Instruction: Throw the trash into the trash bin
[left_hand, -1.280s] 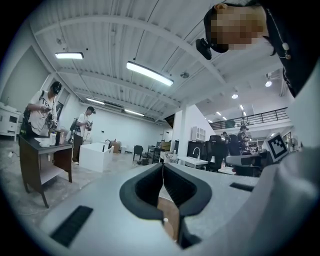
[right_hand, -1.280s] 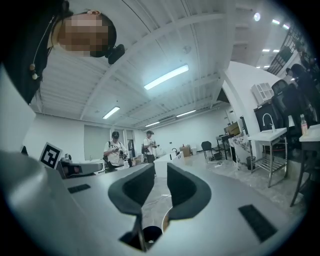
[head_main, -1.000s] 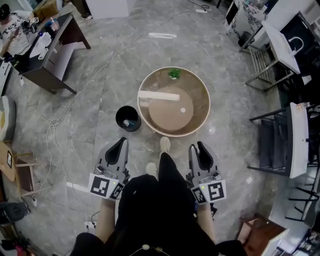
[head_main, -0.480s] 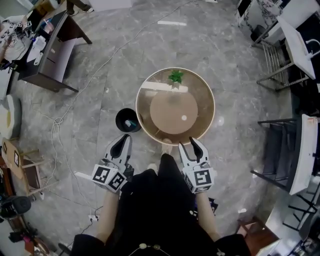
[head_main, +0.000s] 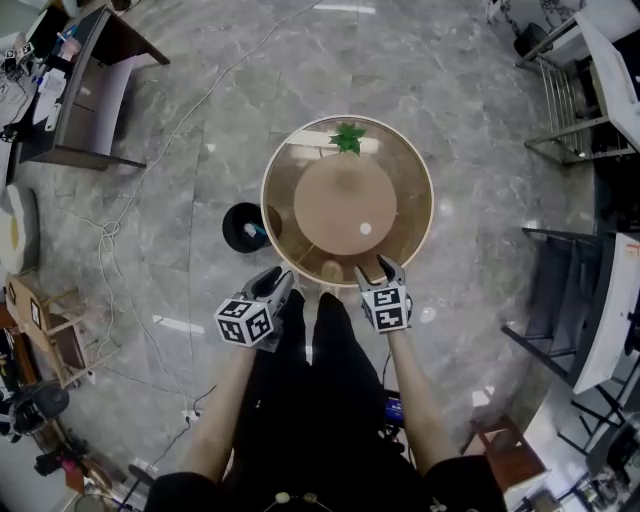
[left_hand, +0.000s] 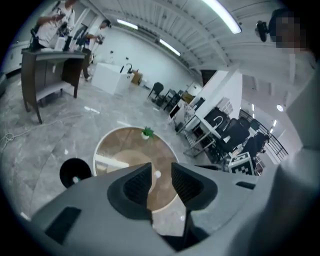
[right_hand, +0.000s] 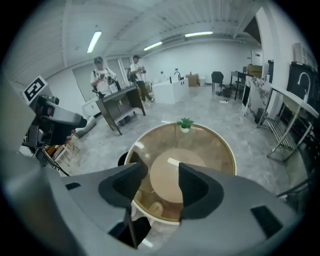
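Hovering L gripper (head_main: 277, 279) & R gripper (head_main: 378, 268) side by side at near rim of round glass table (head_main: 290, 160), both sets of jaws opening w/ nothing between them. Lying on tabletop ahead of R gripper, slightly to its left: 1 small white scrap (head_main: 366, 229). Standing on floor ahead-left of L gripper, just beside table: black trash bin (head_main: 240, 222), holding sth small inside. Sitting at far rim: 1 green plant (head_main: 348, 137)
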